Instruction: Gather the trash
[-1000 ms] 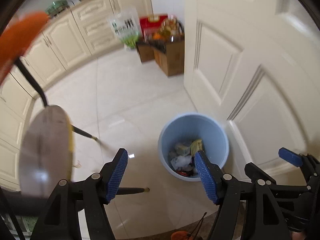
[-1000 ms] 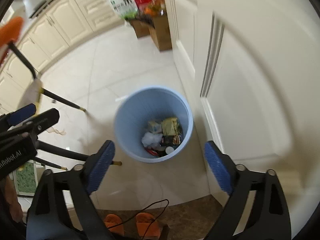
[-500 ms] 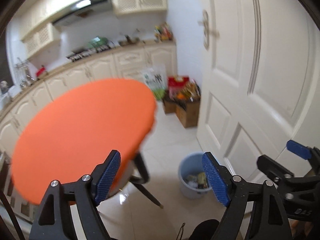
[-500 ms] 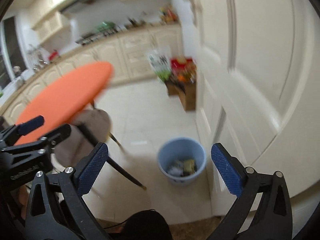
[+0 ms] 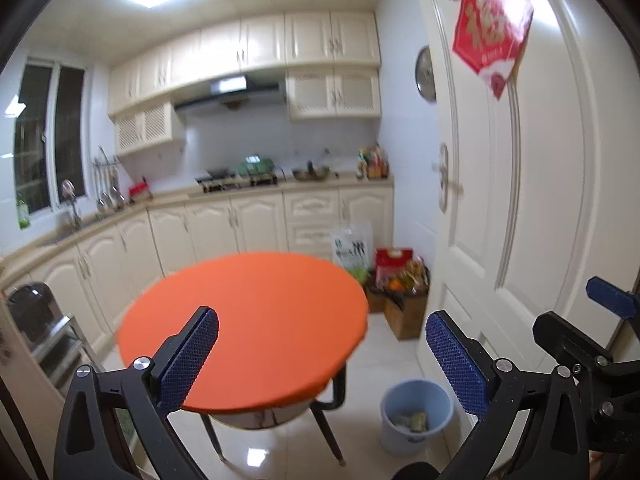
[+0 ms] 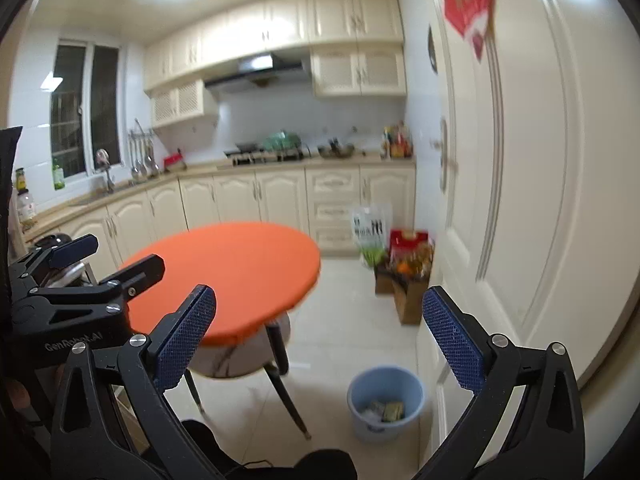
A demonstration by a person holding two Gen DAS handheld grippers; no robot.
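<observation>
Blue bin (image 5: 416,414) w/ trash sits on floor by door; both grippers, left (image 5: 322,356) & right (image 6: 320,336), spread wide (nothing held), above orange table (image 5: 248,320).

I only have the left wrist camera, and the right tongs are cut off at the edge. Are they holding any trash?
Observer: No. The right tongs are wide open with nothing between them; past them are only the orange table and the floor.
Operator: Okay. Anything by the window besides the green bottle?
Observer: Yes. A clear jar with a red label stands at the far left, to the left of the green bottle.
</observation>
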